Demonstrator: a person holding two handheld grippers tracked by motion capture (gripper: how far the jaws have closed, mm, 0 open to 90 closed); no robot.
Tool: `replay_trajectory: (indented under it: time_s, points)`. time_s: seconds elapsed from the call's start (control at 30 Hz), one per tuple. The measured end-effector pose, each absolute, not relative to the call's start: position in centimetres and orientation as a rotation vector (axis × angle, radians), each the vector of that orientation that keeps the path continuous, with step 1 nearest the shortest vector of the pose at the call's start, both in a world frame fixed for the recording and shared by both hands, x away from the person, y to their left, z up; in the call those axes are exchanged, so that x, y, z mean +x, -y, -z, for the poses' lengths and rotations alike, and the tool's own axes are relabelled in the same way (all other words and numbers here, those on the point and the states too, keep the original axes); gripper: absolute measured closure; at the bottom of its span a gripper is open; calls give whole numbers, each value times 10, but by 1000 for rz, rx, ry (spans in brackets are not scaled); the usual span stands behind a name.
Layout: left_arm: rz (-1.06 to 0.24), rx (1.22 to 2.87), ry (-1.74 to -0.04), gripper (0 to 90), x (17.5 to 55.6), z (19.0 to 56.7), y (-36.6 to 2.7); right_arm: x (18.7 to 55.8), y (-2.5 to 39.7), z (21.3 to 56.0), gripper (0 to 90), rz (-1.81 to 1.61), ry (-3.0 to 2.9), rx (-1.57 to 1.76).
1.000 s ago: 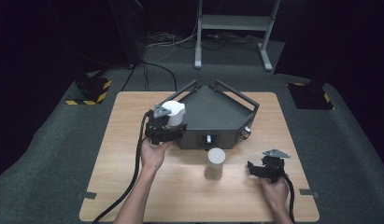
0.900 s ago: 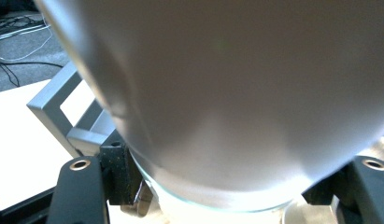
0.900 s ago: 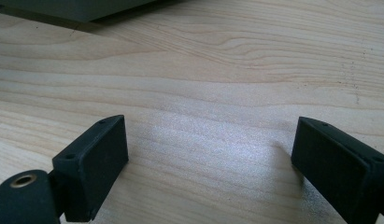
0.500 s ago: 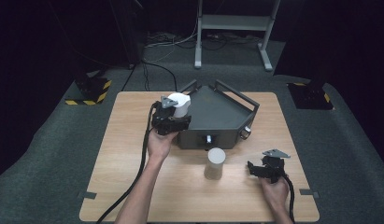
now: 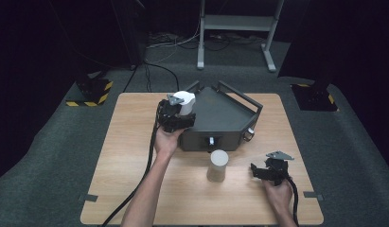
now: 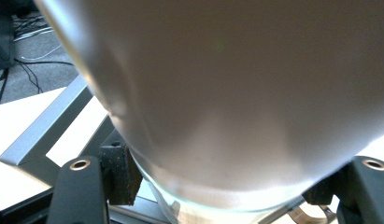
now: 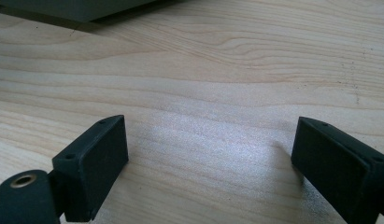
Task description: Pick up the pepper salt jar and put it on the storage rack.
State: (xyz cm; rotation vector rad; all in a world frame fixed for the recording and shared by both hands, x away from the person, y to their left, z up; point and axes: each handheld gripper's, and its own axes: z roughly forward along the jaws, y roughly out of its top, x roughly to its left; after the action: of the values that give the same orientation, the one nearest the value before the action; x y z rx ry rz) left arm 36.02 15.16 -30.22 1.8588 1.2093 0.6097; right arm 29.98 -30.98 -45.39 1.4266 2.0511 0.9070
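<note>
Held thing: a white cup (image 5: 185,101) is gripped by the left gripper (image 5: 175,113) and is carried above the left corner of the dark grey tray (image 5: 225,113), at its railed edge.
Left gripper: it is clamped on the white cup; in the left gripper view the cup wall (image 6: 236,93) is seen pressed between the two black pads (image 6: 116,173), low on the body near a pale rim.
Right gripper: the right gripper (image 5: 270,169) is rested on the wooden table (image 5: 126,156) with its jaws spread wide and nothing between them; bare wood grain (image 7: 213,130) is seen between the pads.
Second cup: a beige cup (image 5: 217,165) is stood upright on the table, just in front of the tray and well apart from the right gripper.
Handling, judged: the white cup is taken to be light, stiff and thin-walled, with a smooth, slippery surface; a hard squeeze may deform it.
Where to hold: a grip across the side wall, square to the cup's axis, is judged safest.
Risk: tilting at the tray's rail may let the cup slide out.
</note>
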Motion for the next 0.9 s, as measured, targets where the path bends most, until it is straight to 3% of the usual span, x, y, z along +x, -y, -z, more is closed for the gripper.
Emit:
replay_trajectory:
  time_s: [0.9]
  points:
    - [-626,1889,-1233,306,382,317,-135,300,310,454,100,-906,-2050,1426]
